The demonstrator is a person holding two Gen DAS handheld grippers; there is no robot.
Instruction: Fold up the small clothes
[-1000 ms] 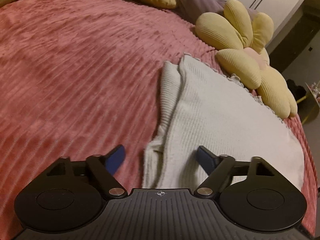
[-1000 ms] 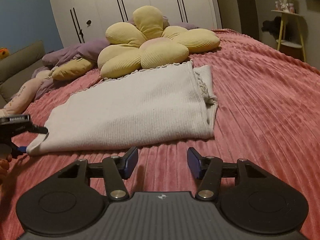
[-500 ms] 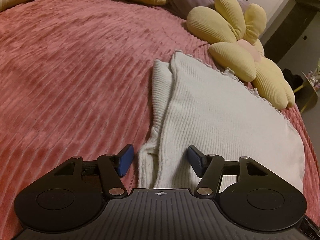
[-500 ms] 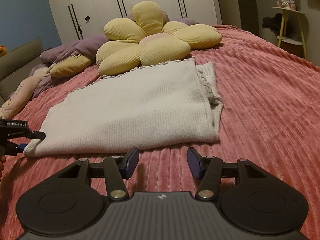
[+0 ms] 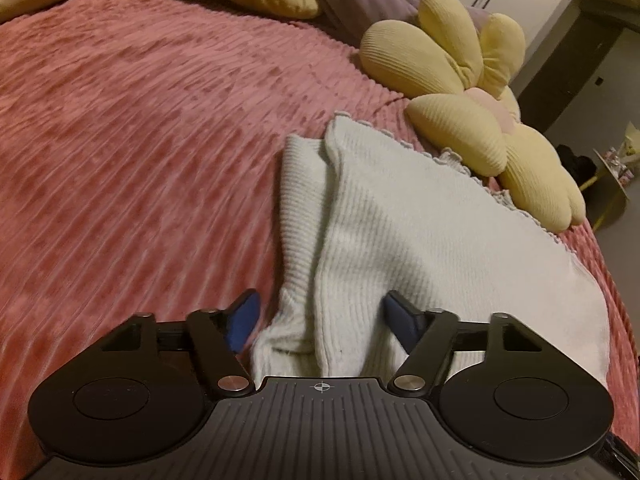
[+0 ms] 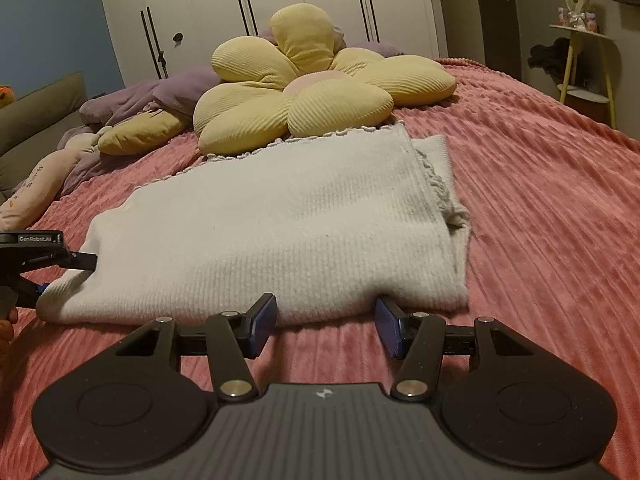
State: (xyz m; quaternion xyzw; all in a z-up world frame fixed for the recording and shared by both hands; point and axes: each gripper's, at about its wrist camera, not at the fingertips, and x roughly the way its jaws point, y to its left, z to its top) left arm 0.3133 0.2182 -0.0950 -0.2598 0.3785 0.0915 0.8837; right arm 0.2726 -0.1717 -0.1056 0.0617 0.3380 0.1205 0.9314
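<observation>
A white ribbed knit garment (image 5: 420, 240) lies folded flat on the pink bedspread (image 5: 120, 140). My left gripper (image 5: 322, 320) straddles its near corner, where a folded-under layer bunches up. Its jaws are closing with the fabric between the blue pads (image 5: 244, 320), and a gap still shows beside the left pad. In the right wrist view the same garment (image 6: 280, 232) spreads ahead, with the left gripper (image 6: 66, 274) at its left corner. My right gripper (image 6: 326, 322) stands open at the garment's near edge, toward the right corner, with only the hem at its tips.
A yellow flower cushion (image 6: 312, 92) lies just behind the garment and touches its frilled far edge. Purple bedding (image 6: 160, 92) and more pillows are piled at the back left. White wardrobe doors (image 6: 280, 8) stand behind, and a small yellow side table (image 6: 584, 60) stands at the right.
My left gripper has slid forward over the garment's corner and its jaws have narrowed around the fabric. The right gripper has crept up to the garment's near edge, its opening unchanged.
</observation>
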